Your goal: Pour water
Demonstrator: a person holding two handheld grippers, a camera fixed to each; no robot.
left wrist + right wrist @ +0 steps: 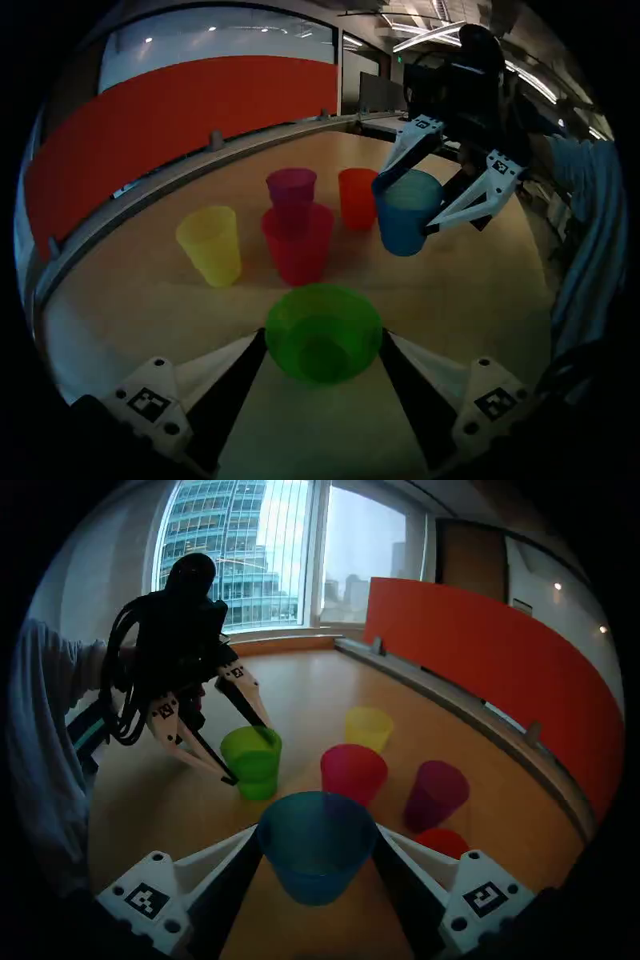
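left gripper view: the left claw (323,340) is clamped on a green cup (323,320), low by the wooden worktop (128,320). the right claw (316,836) is clamped on a blue cup (316,872), held up clear of the wood. i judge the pour is about to start: one rim must come over the other mouth, then tip slowly. whether either holds water i cannot tell. a yellow cup (210,244), pink cup (298,244), purple cup (291,190) and orange cup (357,198) stand mid-worktop, toward the edge with the red panel (184,112). windows (240,560) lie beyond.

Dim room, bright window (280,552) backlight (heavy fisheye bending at edges), soft shadows.
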